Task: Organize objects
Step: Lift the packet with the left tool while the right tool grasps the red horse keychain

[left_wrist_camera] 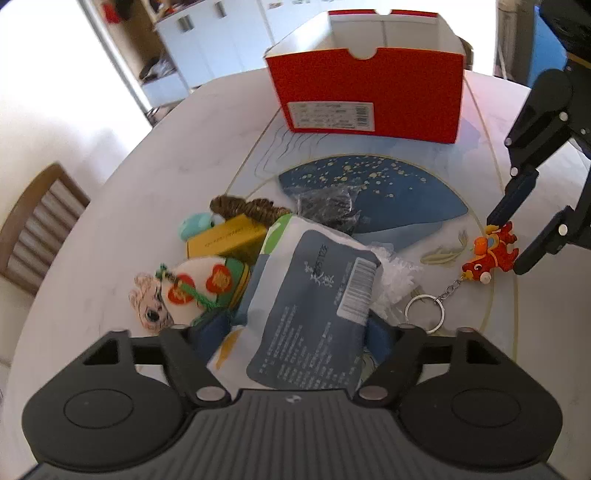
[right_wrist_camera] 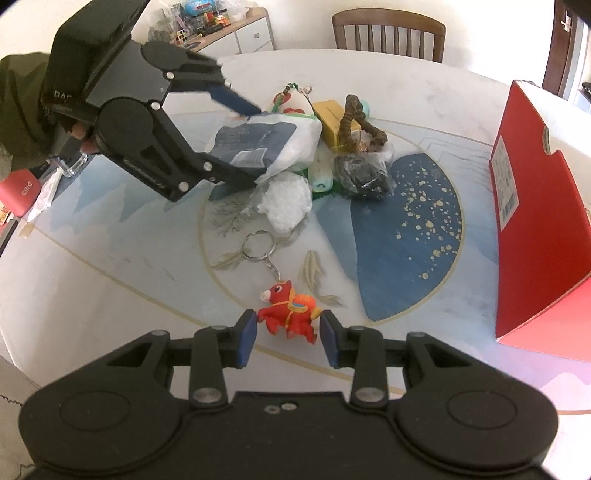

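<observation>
Nearest, the right gripper (right_wrist_camera: 287,328) stood open, fingers flanking the red horse keychain (right_wrist_camera: 290,315); the left gripper (left_wrist_camera: 295,332) clamped the blue-white packet (left_wrist_camera: 314,295) near the red box (left_wrist_camera: 365,92).

Round white table (right_wrist_camera: 110,302) printed with a blue and gold scene. Wooden slat-back chair (right_wrist_camera: 388,33) at the far edge, pale wall behind. White cabinet (right_wrist_camera: 247,35) with a cluttered top to the left. Strong daylight washing out the window side (left_wrist_camera: 48,74). Second wooden chair (left_wrist_camera: 37,225) beside the table.

Keychain (right_wrist_camera: 287,314) beside object pile (right_wrist_camera: 295,147), box (left_wrist_camera: 365,96) behind
</observation>
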The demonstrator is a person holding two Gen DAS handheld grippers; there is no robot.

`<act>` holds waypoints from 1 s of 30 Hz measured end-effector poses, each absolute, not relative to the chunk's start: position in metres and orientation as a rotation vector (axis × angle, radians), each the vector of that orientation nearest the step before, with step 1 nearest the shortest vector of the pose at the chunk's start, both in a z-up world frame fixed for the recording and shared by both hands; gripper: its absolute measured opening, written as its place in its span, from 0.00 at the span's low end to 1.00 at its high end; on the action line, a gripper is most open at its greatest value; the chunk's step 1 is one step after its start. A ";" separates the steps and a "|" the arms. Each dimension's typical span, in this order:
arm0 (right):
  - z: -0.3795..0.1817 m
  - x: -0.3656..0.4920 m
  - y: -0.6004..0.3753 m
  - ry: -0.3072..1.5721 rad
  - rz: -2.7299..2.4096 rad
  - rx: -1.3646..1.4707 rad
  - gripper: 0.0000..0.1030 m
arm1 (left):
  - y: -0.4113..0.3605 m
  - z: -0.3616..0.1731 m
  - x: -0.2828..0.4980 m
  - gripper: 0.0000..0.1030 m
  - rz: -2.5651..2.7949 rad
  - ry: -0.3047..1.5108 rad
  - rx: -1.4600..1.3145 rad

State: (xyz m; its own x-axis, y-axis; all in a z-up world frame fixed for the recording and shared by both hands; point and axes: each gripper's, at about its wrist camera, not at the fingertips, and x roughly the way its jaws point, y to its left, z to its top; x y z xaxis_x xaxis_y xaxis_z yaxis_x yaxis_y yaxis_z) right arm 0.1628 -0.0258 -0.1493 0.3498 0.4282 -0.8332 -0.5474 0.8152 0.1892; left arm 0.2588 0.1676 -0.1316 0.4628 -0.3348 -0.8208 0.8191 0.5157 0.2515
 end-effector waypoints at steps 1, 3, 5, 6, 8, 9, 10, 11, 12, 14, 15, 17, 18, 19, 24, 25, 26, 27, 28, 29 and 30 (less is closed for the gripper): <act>-0.148 0.163 -0.027 1.032 0.634 -0.128 0.34 | 0.167 -0.132 0.257 0.65 -0.768 0.794 0.707; -0.145 0.162 -0.029 1.021 0.630 -0.121 0.31 | 0.168 -0.128 0.255 0.61 -0.746 0.797 0.673; -0.141 0.162 -0.032 1.009 0.625 -0.104 0.24 | 0.170 -0.123 0.253 0.51 -0.697 0.810 0.627; -0.140 0.162 -0.034 1.003 0.622 -0.099 0.24 | 0.170 -0.121 0.252 0.49 -0.673 0.817 0.604; -0.139 0.161 -0.037 0.995 0.623 -0.102 0.20 | 0.172 -0.117 0.250 0.44 -0.625 0.832 0.544; -0.139 0.160 -0.039 0.994 0.626 -0.105 0.19 | 0.173 -0.115 0.248 0.43 -0.599 0.839 0.515; -0.139 0.159 -0.041 0.989 0.640 -0.108 0.19 | 0.173 -0.113 0.246 0.43 -0.571 0.842 0.488; -0.139 0.159 -0.041 0.986 0.652 -0.114 0.20 | 0.174 -0.110 0.244 0.43 -0.544 0.842 0.462; -0.140 0.158 -0.041 0.989 0.668 -0.121 0.22 | 0.174 -0.107 0.241 0.43 -0.522 0.842 0.438; -0.140 0.159 -0.038 0.984 0.693 -0.142 0.28 | 0.174 -0.102 0.234 0.43 -0.483 0.840 0.404; -0.141 0.160 -0.036 0.977 0.699 -0.159 0.29 | 0.173 -0.100 0.230 0.43 -0.464 0.840 0.393; -0.146 0.163 -0.032 0.975 0.712 -0.184 0.42 | 0.173 -0.096 0.224 0.43 -0.419 0.840 0.368; -0.149 0.165 -0.031 0.973 0.715 -0.189 0.46 | 0.173 -0.094 0.222 0.43 -0.405 0.842 0.352; -0.151 0.166 -0.031 0.971 0.725 -0.192 0.49 | 0.174 -0.093 0.219 0.43 -0.391 0.844 0.334; -0.164 0.169 -0.029 0.977 0.760 -0.244 0.50 | 0.179 -0.090 0.205 0.43 -0.316 0.857 0.257; -0.165 0.170 -0.028 0.976 0.764 -0.251 0.50 | 0.179 -0.089 0.202 0.43 -0.304 0.859 0.245; -0.166 0.169 -0.028 0.972 0.766 -0.260 0.50 | 0.180 -0.089 0.200 0.43 -0.295 0.862 0.236; -0.167 0.169 -0.028 0.961 0.771 -0.269 0.50 | 0.179 -0.088 0.197 0.43 -0.286 0.864 0.230; -0.167 0.168 -0.026 0.954 0.776 -0.281 0.50 | 0.178 -0.088 0.195 0.43 -0.275 0.865 0.228; -0.167 0.168 -0.025 0.949 0.782 -0.288 0.50 | 0.177 -0.088 0.193 0.43 -0.266 0.868 0.226; -0.167 0.167 -0.024 0.942 0.790 -0.299 0.50 | 0.176 -0.088 0.191 0.43 -0.256 0.871 0.223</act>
